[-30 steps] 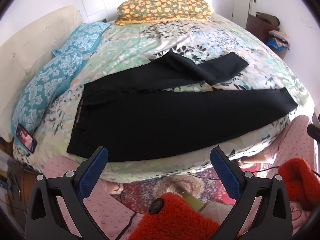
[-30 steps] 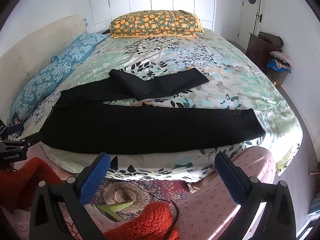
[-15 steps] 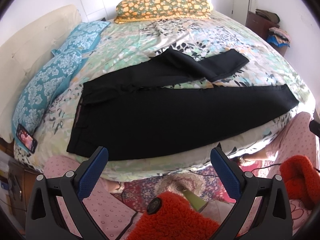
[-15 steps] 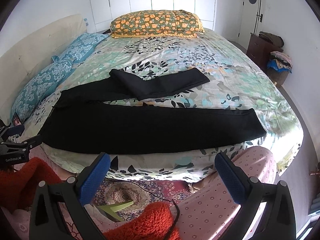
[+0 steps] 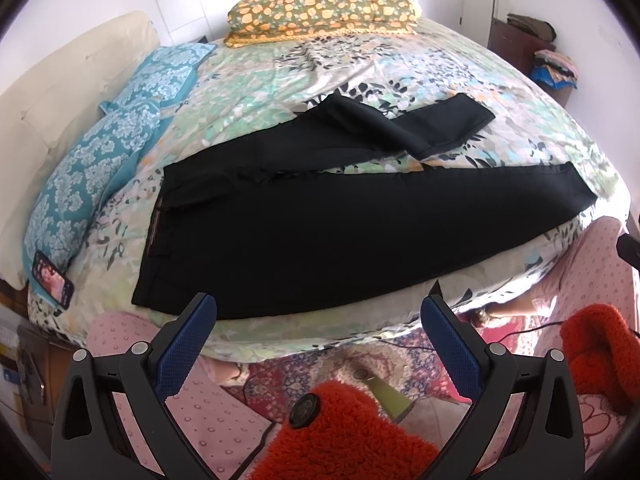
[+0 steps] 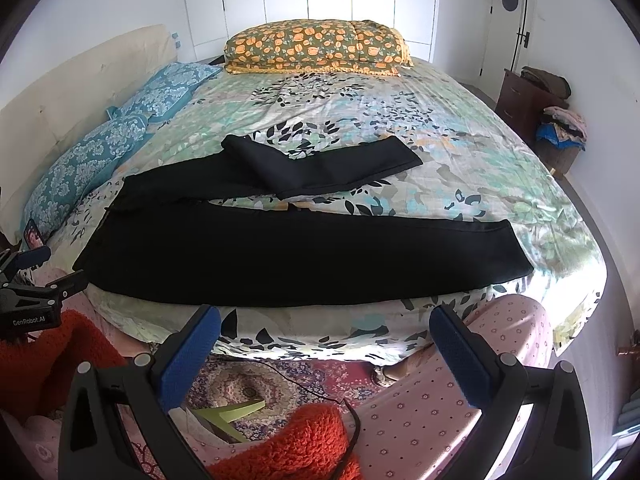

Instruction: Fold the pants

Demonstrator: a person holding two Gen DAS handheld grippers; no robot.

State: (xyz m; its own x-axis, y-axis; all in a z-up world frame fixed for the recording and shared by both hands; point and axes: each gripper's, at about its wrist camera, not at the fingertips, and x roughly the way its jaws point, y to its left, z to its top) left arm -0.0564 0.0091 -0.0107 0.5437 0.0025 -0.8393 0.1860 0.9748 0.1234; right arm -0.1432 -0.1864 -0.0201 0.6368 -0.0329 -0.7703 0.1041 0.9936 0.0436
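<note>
Black pants lie spread on the floral bedspread, waistband to the left. The near leg runs flat along the bed's front edge; the far leg is folded back on itself in a crooked bend. My left gripper hovers open just short of the bed edge, below the pants' near hem, with nothing between its blue pads. My right gripper is likewise open and empty, in front of the bed's edge. The left gripper's body shows at the left rim of the right wrist view.
A floral bed carries an orange-flowered pillow at the back and blue pillows along the left. A phone leans at the bed's left corner. Below are pink-clad knees, red fuzzy sleeves and a patterned rug. A dresser with clothes stands right.
Both views have risen and crept a little closer to the bed; the pants sit slightly lower and larger in frame. Both grippers stay open, and the pants have not moved.
</note>
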